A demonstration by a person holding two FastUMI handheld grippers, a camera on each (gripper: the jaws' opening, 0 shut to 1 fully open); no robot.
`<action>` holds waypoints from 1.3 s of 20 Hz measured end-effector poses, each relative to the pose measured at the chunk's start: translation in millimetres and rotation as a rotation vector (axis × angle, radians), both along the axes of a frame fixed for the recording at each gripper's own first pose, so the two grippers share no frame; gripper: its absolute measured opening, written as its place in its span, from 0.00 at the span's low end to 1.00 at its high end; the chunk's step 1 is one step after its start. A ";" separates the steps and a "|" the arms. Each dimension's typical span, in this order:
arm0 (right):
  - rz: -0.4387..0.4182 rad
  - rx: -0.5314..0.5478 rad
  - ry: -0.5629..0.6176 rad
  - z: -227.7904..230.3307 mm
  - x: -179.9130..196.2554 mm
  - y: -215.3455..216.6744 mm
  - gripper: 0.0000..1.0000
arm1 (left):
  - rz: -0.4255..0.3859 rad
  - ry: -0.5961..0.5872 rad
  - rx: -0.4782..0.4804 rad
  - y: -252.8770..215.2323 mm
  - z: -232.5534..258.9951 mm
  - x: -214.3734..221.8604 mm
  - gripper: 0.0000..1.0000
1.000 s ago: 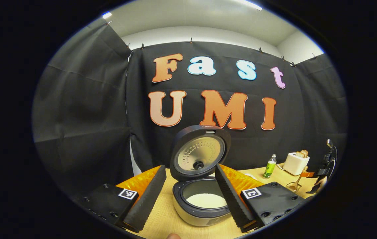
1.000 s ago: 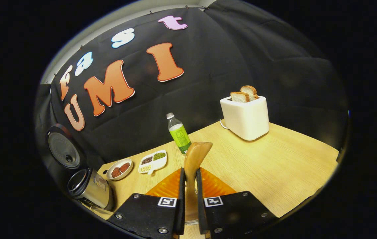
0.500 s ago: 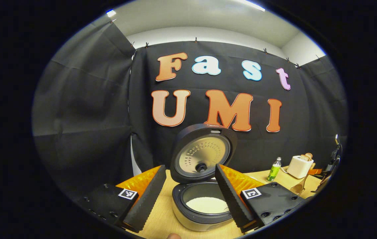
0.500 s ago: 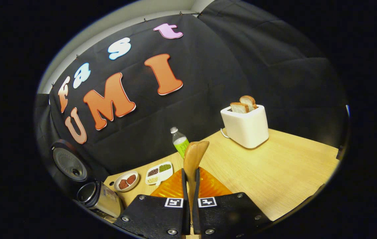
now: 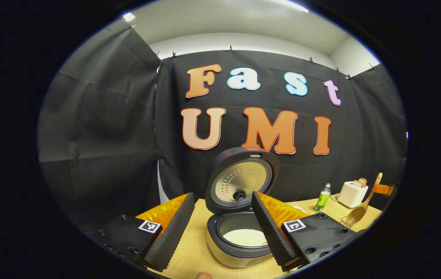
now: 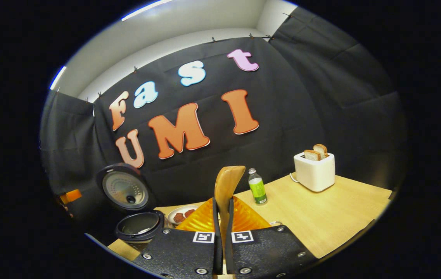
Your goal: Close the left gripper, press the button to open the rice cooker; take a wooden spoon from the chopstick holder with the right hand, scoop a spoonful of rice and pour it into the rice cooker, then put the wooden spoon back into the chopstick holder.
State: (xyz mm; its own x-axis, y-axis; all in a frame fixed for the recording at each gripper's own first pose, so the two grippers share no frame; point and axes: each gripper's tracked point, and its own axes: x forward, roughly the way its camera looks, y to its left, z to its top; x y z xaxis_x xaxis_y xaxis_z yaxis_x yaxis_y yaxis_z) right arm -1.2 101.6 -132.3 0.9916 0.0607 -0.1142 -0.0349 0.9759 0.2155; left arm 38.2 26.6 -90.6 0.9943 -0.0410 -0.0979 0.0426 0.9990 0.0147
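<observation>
Spoon (image 6: 226, 186) clamped; cooker (image 5: 239, 240) lid up

black cloth walls (image 5: 100, 128), white ceiling (image 5: 236, 19), wooden table (image 6: 332, 221).

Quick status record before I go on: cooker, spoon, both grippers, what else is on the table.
rice cooker: dark round rice cooker, lid up, white rice in the pot
spoon: light wooden spoon upright, bowl end up, no rice seen on it
right gripper: right gripper shut on the spoon's handle
left gripper: left gripper open, in front of the cooker
table: pale wooden table with white toaster holding bread, green bottle, small white dish
</observation>
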 end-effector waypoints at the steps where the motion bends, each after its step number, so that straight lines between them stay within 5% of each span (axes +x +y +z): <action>1: 0.007 -0.013 -0.001 -3.9 -7.4 7.0 0.02 | -0.002 0.000 -0.007 0.1 0.6 -0.7 0.96; 8: -0.021 -0.174 0.054 -63.8 -35.8 30.9 0.02 | -0.011 -0.002 0.024 6.1 1.7 -14.5 0.99; 17: -0.020 -0.626 0.036 -107.3 -64.2 74.3 0.02 | -0.021 0.016 0.024 17.9 -10.9 -15.9 0.99; 21: 0.013 -0.536 0.104 -124.9 -69.1 86.3 0.02 | -0.013 0.039 0.006 27.6 -22.0 -12.3 0.96; 26: 0.049 -0.274 0.169 -133.9 -71.6 103.6 0.02 | -0.007 0.051 -0.013 32.7 -29.3 -9.3 0.96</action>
